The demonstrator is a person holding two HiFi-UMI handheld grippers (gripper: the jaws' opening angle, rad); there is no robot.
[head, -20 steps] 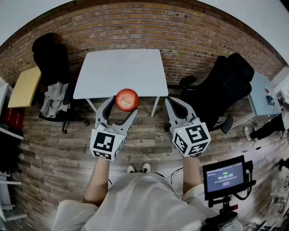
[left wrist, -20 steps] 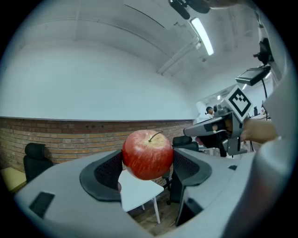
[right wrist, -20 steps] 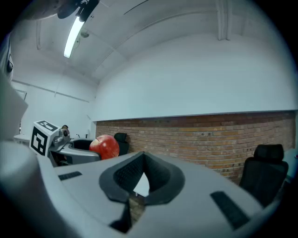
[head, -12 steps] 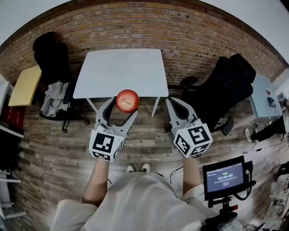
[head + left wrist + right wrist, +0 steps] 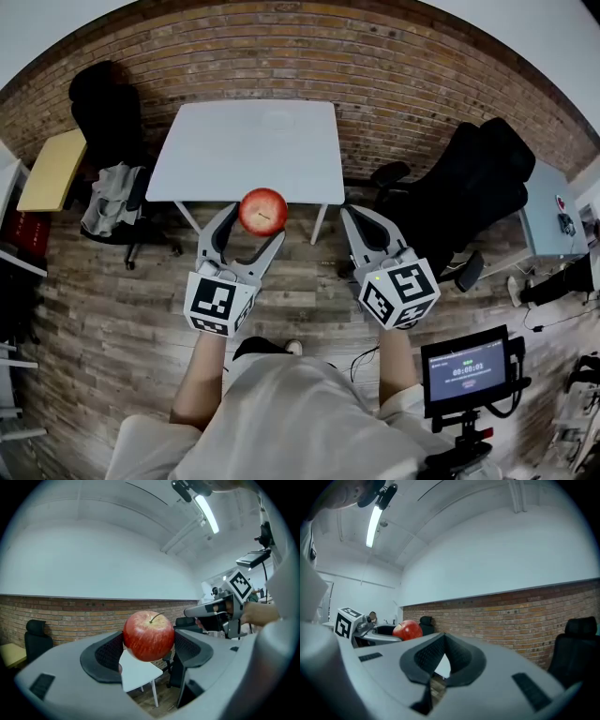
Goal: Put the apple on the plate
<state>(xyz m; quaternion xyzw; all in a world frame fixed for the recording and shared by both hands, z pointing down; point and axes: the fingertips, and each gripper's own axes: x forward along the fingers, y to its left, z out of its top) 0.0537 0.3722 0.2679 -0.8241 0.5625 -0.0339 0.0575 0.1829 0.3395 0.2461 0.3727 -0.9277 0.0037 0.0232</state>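
- The left gripper (image 5: 253, 223) is clamped on the apple (image 5: 263, 210) - both dark pads press its sides, with the jaws spread wide around it.
- In the left gripper view the apple (image 5: 149, 635) sits right between the pads, red, stem up, with nothing underneath it. It's up in the air, not on any surface.
- The right gripper (image 5: 352, 217) holds nothing. In its own view the right gripper (image 5: 443, 638) has its 2 pads meeting at the tips.
- Both grippers point level, side by side and a bit apart, out in front of the person.
- The apple hangs over the near edge of the white table (image 5: 216, 159) as the head view sees it.
- There's a faint round outline on the far part of the tabletop (image 5: 277, 120) - white on white, so I can't tell if that's the plate.
- A brick wall (image 5: 394, 84) stands behind the table, with a wood plank floor (image 5: 122, 309) below.
- Black office chairs sit on both sides, the bigger one (image 5: 469, 187) at the right.
- A small monitor on a stand (image 5: 466, 367) is at the lower right.
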